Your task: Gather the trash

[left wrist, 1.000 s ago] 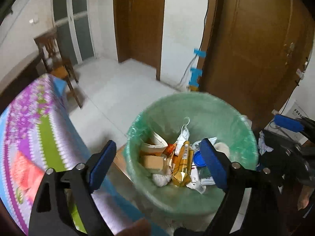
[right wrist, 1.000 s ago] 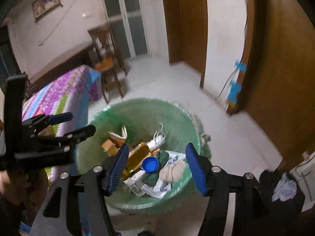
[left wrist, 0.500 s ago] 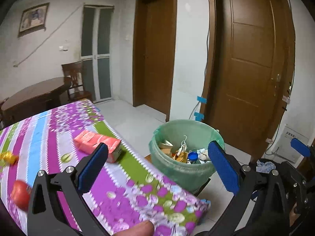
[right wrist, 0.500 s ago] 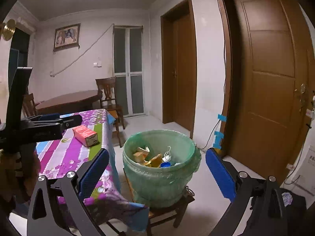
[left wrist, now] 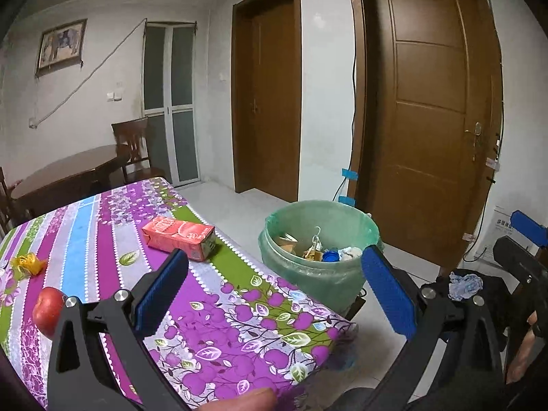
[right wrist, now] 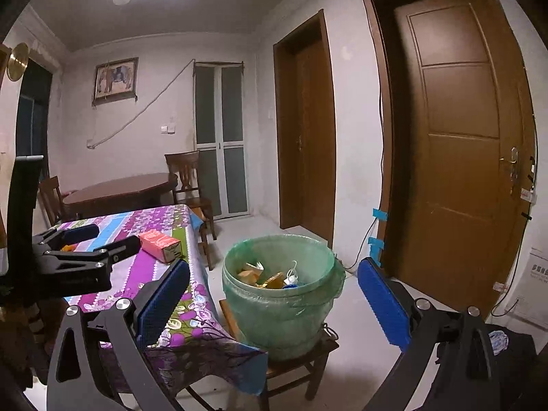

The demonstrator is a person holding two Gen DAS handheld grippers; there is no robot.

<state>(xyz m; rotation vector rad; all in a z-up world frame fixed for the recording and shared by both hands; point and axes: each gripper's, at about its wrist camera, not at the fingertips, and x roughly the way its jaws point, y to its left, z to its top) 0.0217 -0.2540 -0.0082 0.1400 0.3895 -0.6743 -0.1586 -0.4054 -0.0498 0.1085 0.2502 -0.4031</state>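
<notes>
A green-lined trash bin [left wrist: 322,274] holding several pieces of trash stands on a low wooden stool beside the table; it also shows in the right wrist view [right wrist: 281,311]. A red juice carton [left wrist: 178,237] lies on the purple flowered tablecloth [left wrist: 233,335], also seen in the right wrist view [right wrist: 161,245]. A crumpled yellow wrapper [left wrist: 28,263] lies at the table's left. My left gripper [left wrist: 274,294] is open and empty above the table's near corner. My right gripper [right wrist: 274,301] is open and empty, in front of the bin.
A red apple [left wrist: 48,310] sits at the table's left edge. A dark round table [right wrist: 120,191] and wooden chairs [right wrist: 191,188] stand behind. Brown doors [left wrist: 431,130] line the right wall. A black bag with a rag [left wrist: 465,282] lies on the right.
Both grippers have pulled up and back from just over the bin. The table, carton and apple have come into view. Both stay open and empty.
</notes>
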